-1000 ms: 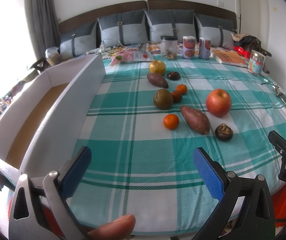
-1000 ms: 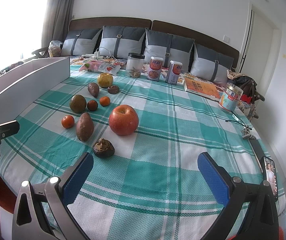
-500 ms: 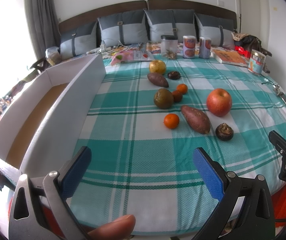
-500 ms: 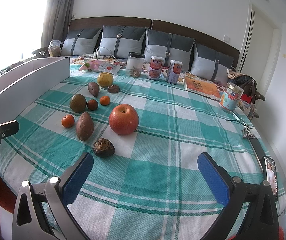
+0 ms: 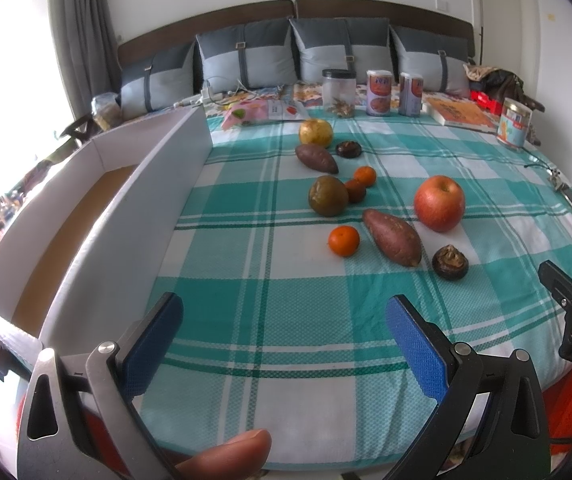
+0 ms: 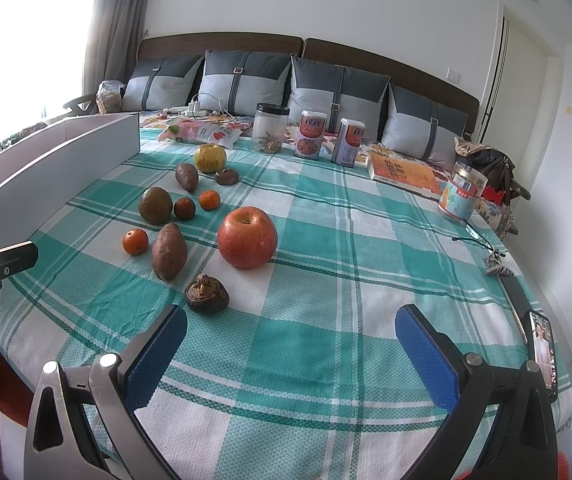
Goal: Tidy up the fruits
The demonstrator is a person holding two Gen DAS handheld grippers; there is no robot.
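Observation:
On a teal plaid bedspread lie a red apple (image 5: 439, 203) (image 6: 247, 237), two sweet potatoes (image 5: 392, 236) (image 6: 169, 251), several small oranges (image 5: 343, 241) (image 6: 135, 241), a green-brown fruit (image 5: 328, 195) (image 6: 155, 205), a yellow fruit (image 5: 316, 133) (image 6: 210, 157) and two dark brown bulbs (image 5: 450, 262) (image 6: 207, 293). A long white cardboard box (image 5: 97, 216) (image 6: 57, 160) stands at the left. My left gripper (image 5: 283, 330) hovers open near the bed's front edge. My right gripper (image 6: 290, 340) is open too, just short of the nearest bulb. Neither holds anything.
Jars and cans (image 5: 379, 92) (image 6: 310, 134), a book (image 6: 404, 171), a printed can (image 6: 462, 193), snack packets (image 5: 261, 111) and pillows (image 6: 245, 80) line the far side. Keys (image 6: 496, 264) and a phone (image 6: 542, 350) lie at the right edge.
Both grippers have eased slightly forward toward the fruit. They stay open, and nothing on the bed has moved.

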